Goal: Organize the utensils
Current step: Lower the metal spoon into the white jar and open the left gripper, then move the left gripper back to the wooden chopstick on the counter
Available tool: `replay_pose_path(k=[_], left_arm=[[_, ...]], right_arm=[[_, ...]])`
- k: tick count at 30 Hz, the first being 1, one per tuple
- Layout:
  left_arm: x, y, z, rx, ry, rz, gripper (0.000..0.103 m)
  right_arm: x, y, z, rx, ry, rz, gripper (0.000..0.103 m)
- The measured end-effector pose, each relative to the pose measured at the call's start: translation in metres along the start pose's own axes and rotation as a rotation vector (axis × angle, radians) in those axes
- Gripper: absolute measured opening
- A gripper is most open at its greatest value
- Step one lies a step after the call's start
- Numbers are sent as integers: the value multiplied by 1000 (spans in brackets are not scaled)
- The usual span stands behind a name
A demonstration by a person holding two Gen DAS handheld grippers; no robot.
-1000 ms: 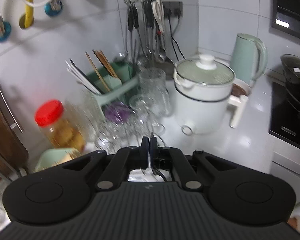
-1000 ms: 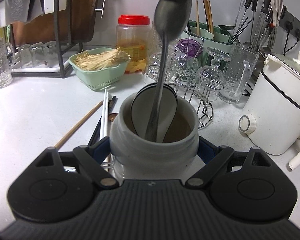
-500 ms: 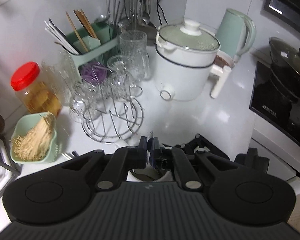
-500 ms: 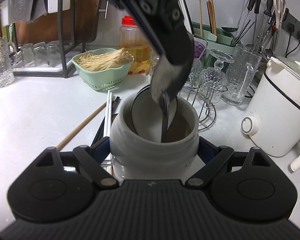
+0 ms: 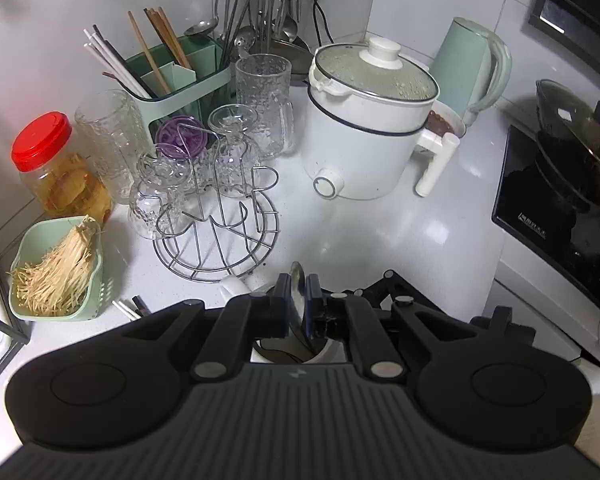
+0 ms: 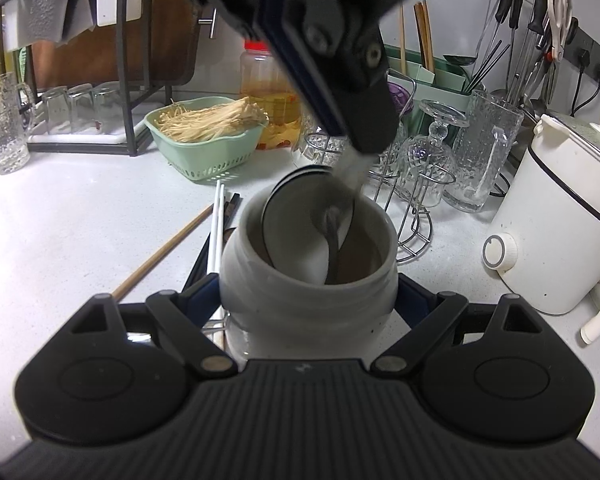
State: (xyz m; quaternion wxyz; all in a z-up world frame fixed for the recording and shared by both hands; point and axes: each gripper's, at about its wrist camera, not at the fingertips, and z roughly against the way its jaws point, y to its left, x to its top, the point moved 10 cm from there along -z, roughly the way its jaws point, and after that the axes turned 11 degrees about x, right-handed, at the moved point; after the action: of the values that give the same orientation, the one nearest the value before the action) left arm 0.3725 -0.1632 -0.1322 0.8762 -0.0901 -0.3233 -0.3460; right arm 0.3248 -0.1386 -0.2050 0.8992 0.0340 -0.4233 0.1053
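Right wrist view shows the right tool (image 6: 308,296) clamped on the sides of a white ceramic jar (image 6: 308,280), which stands on the white table (image 6: 80,220). Inside the jar a white ladle-like spoon (image 6: 296,236) leans against the back wall. From above, the left tool (image 6: 364,140) reaches down over the jar mouth with a metal spoon (image 6: 332,236) between its fingers, bowl end up and handle pointing down into the jar. Left wrist view has that tool's jaws (image 5: 298,300) narrow with a small gap, the spoon's bowl (image 5: 298,276) standing between the pads; whether the pads press on it I cannot tell. Left of the jar, white chopsticks (image 6: 219,224), dark chopsticks (image 6: 230,208) and a wooden chopstick (image 6: 168,248) lie on the table. Farther back stand a green basket of enoki mushrooms (image 6: 204,132), a red-lidded jar (image 6: 268,88), a wire rack with upturned glasses (image 6: 420,168), a green utensil caddy (image 5: 172,84) and a white electric pot (image 6: 560,216)
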Motion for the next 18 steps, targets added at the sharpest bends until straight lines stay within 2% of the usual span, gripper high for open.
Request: replay_pose_path(k=[6,10,18], left_arm=[[6,6,12,-1,-32,30,12],[11,17,22,0,-67,96,23],[16,44,44,37,-118,177,25]], right_arm=[[0,0,0,0,0,0,92],[0,-1,0,0,2,-2,92],[-1,-2,0,-4,3,-7,92]])
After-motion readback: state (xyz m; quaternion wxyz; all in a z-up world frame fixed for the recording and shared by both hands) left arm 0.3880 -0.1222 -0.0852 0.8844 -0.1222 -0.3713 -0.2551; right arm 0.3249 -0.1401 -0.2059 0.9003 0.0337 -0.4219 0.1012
